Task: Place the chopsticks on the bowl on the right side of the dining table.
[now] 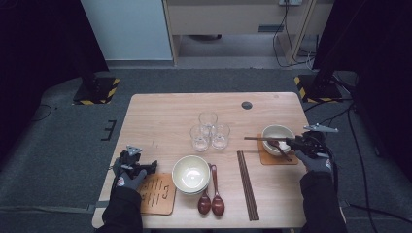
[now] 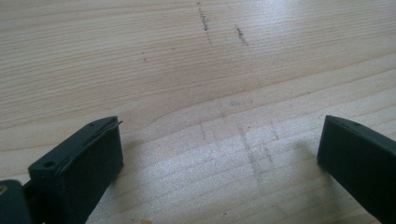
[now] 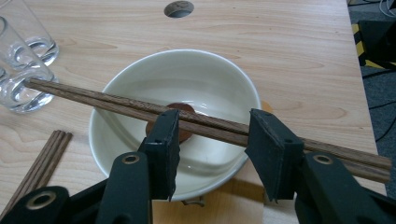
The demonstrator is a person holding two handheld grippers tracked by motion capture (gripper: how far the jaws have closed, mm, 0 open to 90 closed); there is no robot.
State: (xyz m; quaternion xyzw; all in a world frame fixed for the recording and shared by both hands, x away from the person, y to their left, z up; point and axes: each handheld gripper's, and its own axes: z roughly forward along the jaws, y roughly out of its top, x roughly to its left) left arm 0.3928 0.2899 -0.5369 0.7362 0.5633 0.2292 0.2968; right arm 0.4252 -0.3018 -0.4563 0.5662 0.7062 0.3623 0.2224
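A pair of chopsticks (image 3: 205, 125) is laid across the rim of the small bowl (image 3: 140, 84) at the table's right side, long axis running left-right in the high view, w/ the tips pointed toward the glasses (image 1: 209, 131) and the butt end toward the right gripper (image 3: 212, 135). In the right gripper view the pair is seen slanting from upper left to lower right, both sticks side by side, resting on the near rim betw. the jaws. The right gripper's jaws are set apart, one either side of the sticks' span; the pads are not seen pressed on the wood. One brown spoon (image 3: 180, 119) is lying inside this bowl, under the sticks. The bowl is seated on an orange-brown mat (image 1: 286, 159). The left gripper (image 2: 219, 154) is held over bare table (image 2: 187, 70) at the near left, jaws wide apart w/ nothing betw. them. Nearby: 3 glasses clustered mid-table, just beyond the stick tips; a second set of chopsticks (image 1: 247, 184) lying front-to-back left of the mat; a larger bowl (image 1: 190, 174) near the front edge; 2 dark spoons (image 1: 212, 196) just right of it; a second mat (image 1: 158, 193) by the left gripper. Counted: 2 bowls, 3 glasses, 3 spoons, 2 mats, 2 chopstick sets. A round grommet (image 1: 247, 105) is set in the far tabletop.
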